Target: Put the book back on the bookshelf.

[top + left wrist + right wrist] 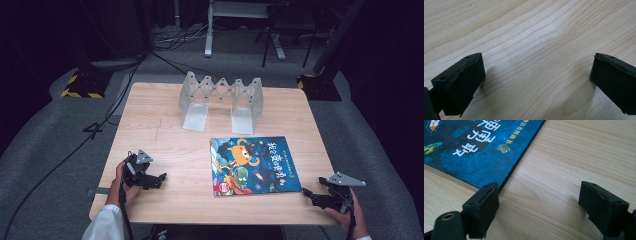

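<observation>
A blue picture book [254,165] with cartoon monsters lies flat on the wooden table [150,125], right of centre. Behind it stands a grey folding book rack [221,100], with nothing in its slots. My left gripper [161,179] rests low over bare wood near the front left, jaws wide open and nothing between them [537,75]. My right gripper [306,193] sits at the front right edge, open, beside the book's near right corner. In the right gripper view the book [479,152] lies just past the left jaw, and bare wood is between the jaws [539,195].
Beyond the table are a grey carpeted floor, black cables [107,107] running along the left side, stands with yellow-black bases [80,86] and a white frame leg [208,30] at the back.
</observation>
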A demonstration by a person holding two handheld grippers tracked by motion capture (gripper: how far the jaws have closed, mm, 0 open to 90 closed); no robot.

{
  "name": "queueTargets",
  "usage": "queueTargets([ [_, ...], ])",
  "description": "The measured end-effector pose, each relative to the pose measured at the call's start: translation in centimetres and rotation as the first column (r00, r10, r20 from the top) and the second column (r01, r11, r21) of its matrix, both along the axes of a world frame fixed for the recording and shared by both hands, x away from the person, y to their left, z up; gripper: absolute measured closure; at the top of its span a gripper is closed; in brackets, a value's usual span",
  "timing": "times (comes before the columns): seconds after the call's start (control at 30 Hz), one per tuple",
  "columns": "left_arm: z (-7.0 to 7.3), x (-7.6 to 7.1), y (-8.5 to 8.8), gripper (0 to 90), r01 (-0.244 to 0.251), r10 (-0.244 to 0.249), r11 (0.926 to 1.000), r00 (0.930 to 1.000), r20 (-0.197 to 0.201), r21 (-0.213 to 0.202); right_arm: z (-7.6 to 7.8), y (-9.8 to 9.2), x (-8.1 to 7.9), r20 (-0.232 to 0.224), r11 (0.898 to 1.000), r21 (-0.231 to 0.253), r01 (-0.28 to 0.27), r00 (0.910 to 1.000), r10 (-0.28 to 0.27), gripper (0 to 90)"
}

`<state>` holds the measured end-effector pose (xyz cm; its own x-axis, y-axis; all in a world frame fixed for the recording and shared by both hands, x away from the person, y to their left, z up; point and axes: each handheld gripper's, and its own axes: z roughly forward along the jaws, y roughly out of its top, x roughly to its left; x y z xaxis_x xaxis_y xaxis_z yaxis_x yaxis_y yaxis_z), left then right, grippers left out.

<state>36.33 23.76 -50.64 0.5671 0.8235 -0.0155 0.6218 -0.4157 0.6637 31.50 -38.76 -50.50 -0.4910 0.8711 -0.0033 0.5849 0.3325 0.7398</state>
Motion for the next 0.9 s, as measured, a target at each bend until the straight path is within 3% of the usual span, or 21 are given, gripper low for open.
queueTargets([
  [0.33,0.1,-0.7,0.1,0.4,0.058,-0.058,0.9983,0.9983,0.001,0.01,0.0,0.0,0.0,0.0,1.0,0.0,0.0,1.0,0.0,16.8],
  [0.57,0.0,-1.1,-0.1,0.3,0.063,-0.063,0.998,0.998,0.001,0.007,0.0,0.1,0.0,0.001,1.0,-0.004,-0.003,1.0,0.003,16.8],
  [0.83,0.0,-1.4,-3.0,0.5,0.15,-0.15,0.9886,0.9887,0.001,0.007,0.3,0.1,0.2,0.011,1.0,-0.008,-0.016,0.9998,0.016,23.9],
  [0.9,0.0,-1.3,-3.9,0.5,0.168,-0.168,0.9857,0.9857,-0.002,0.0,0.7,0.0,0.2,0.029,0.999,0.016,-0.032,0.9991,0.032,25.6],
])
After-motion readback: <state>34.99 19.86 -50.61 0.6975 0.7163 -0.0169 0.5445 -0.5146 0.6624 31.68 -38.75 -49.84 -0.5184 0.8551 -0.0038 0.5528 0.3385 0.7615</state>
